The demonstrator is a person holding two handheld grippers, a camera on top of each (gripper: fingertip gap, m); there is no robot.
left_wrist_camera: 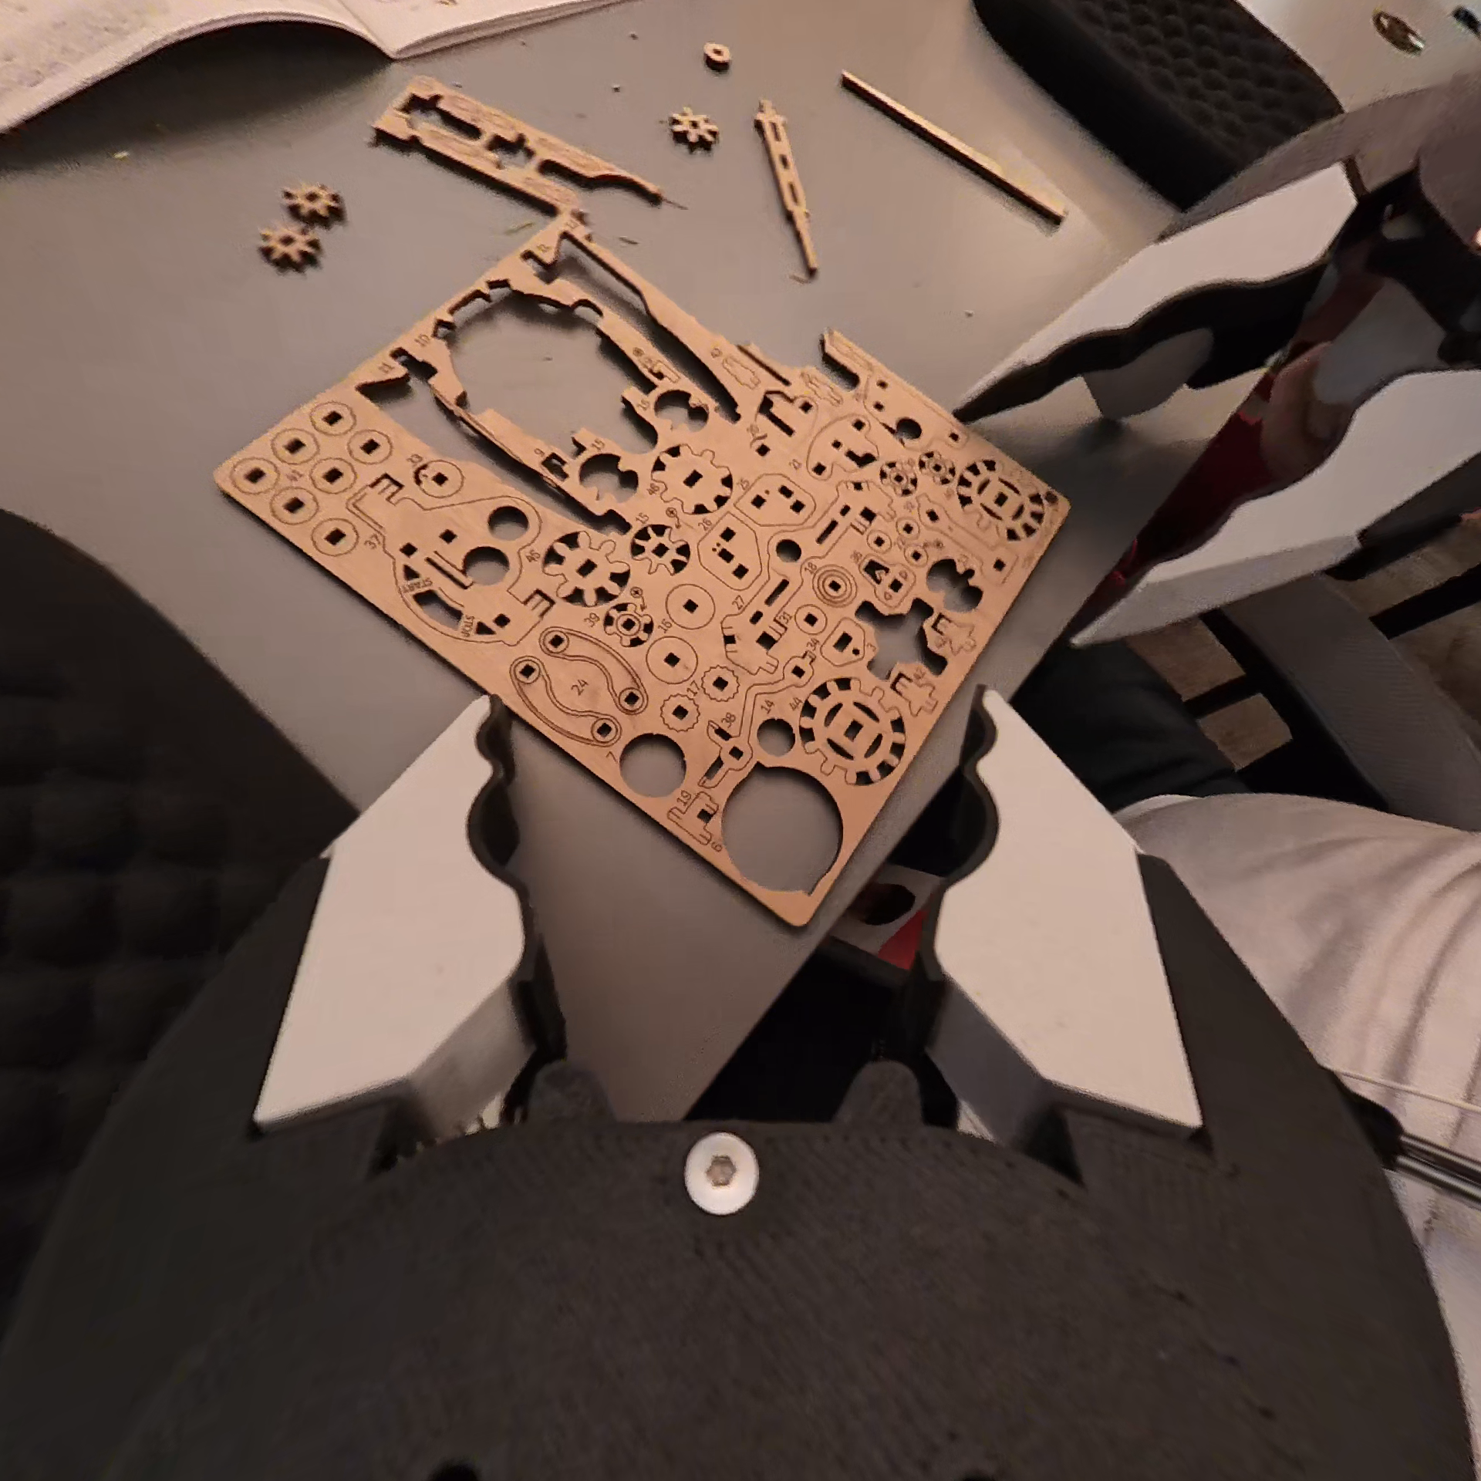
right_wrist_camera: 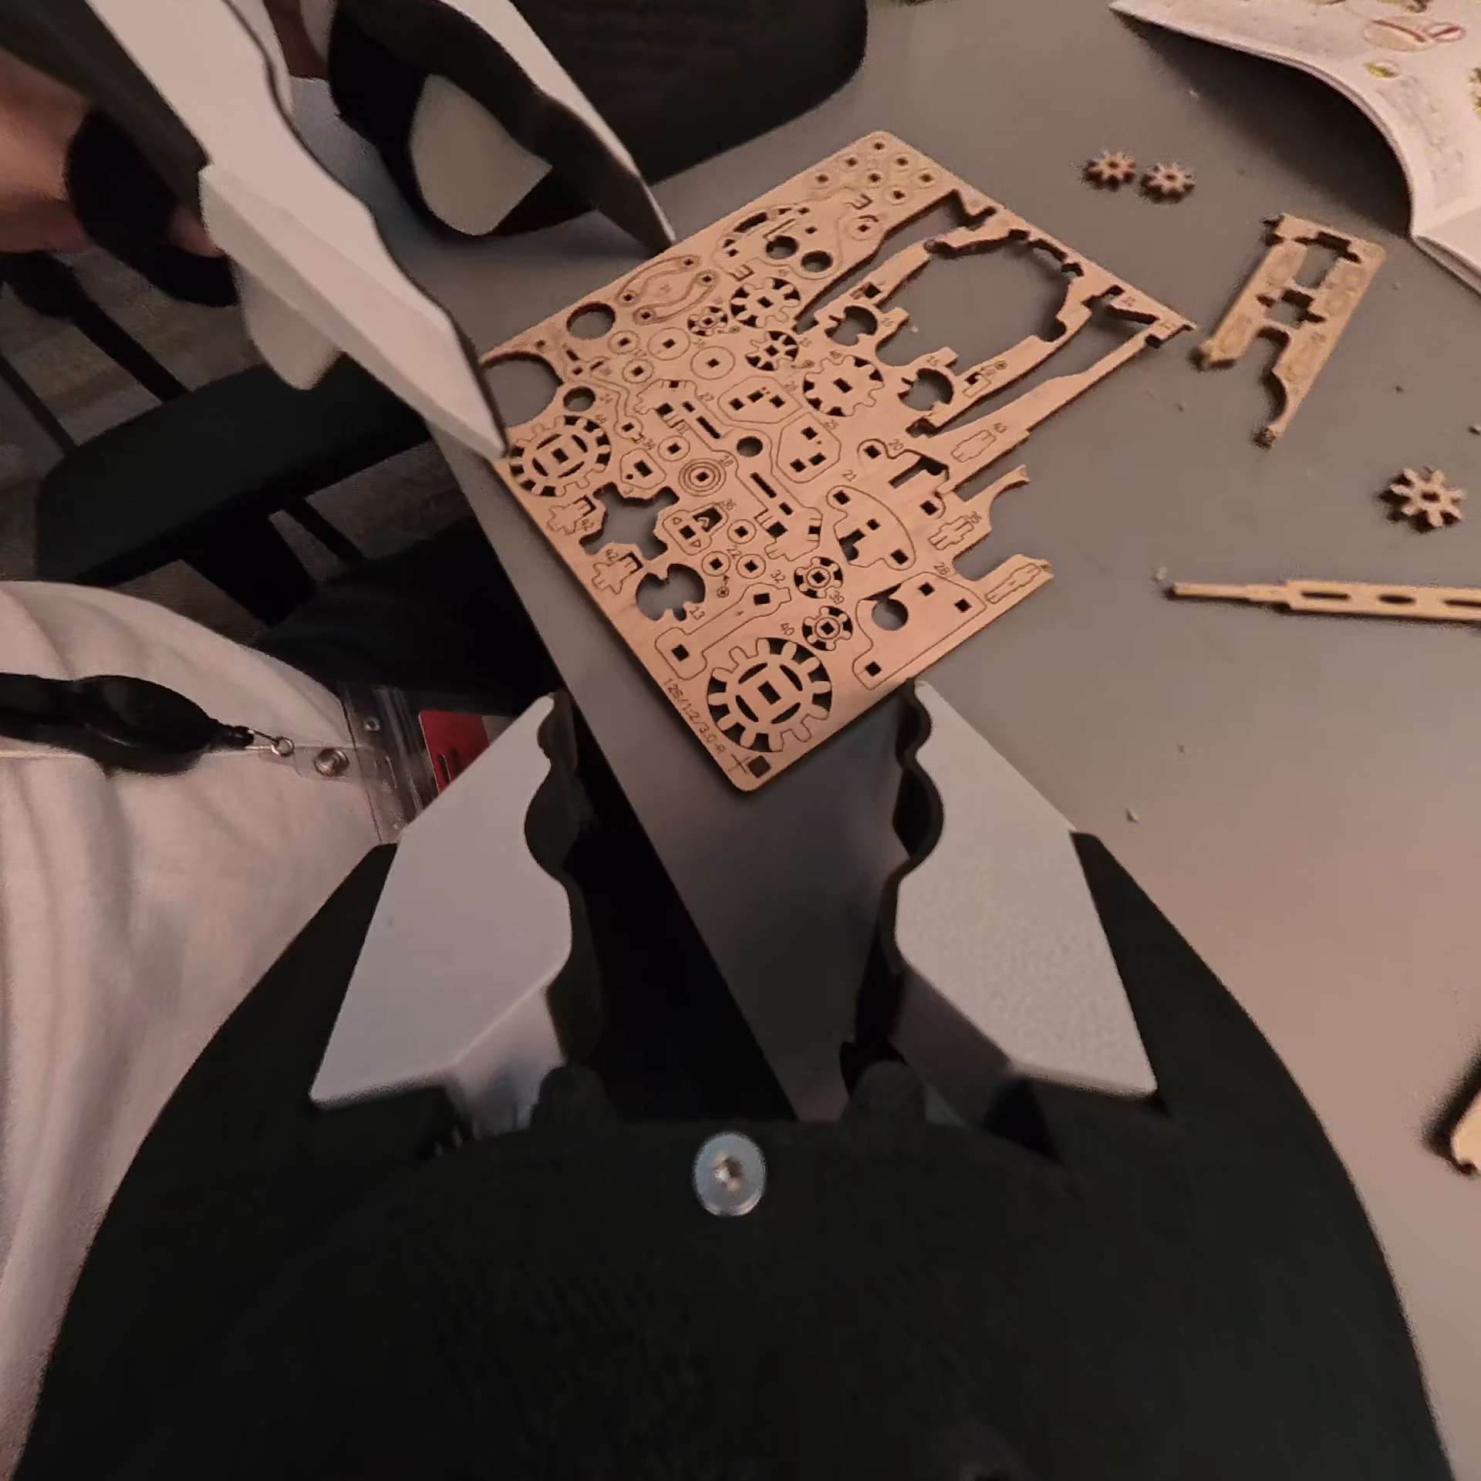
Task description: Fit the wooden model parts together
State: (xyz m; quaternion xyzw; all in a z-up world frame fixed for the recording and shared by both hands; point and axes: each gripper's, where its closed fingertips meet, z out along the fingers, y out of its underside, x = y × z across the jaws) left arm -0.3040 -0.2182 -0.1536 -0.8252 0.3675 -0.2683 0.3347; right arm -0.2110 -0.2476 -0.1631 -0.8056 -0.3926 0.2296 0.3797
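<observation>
Left gripper (left_wrist_camera: pixel 733 725): jaws wide apart, nothing between them, hovering over the near corner of the sheet (left_wrist_camera: pixel 641 561). Right gripper (right_wrist_camera: pixel 733 725): jaws also wide apart and empty, over the sheet's other near corner. Each gripper shows in the other's view, off to the side of the sheet, tips just beside its edge; touching or not, can't tell.

The sheet is a flat laser-cut wooden panel on the grey surface (left_wrist_camera: pixel 200 336), lying just ahead of both sets of jaws at the surface's corner. Many parts sit in it uncut; several cut-outs are empty, including a large one at its far side and round holes by the left jaws.

Beyond the sheet, loose parts lie apart from each other: a slotted frame piece (left_wrist_camera: pixel 497 148), two small gears (left_wrist_camera: pixel 300 224) side by side, another gear (left_wrist_camera: pixel 692 128), a tiny ring (left_wrist_camera: pixel 717 56), a slotted strip (left_wrist_camera: pixel 785 180) and a plain stick (left_wrist_camera: pixel 954 144).

Farthest off, an open booklet (left_wrist_camera: pixel 200 32) at the surface's edge. A dark chair (left_wrist_camera: pixel 1162 72) stands behind. A person's white sleeve (left_wrist_camera: pixel 1322 946) is off to the right of the left jaws.
</observation>
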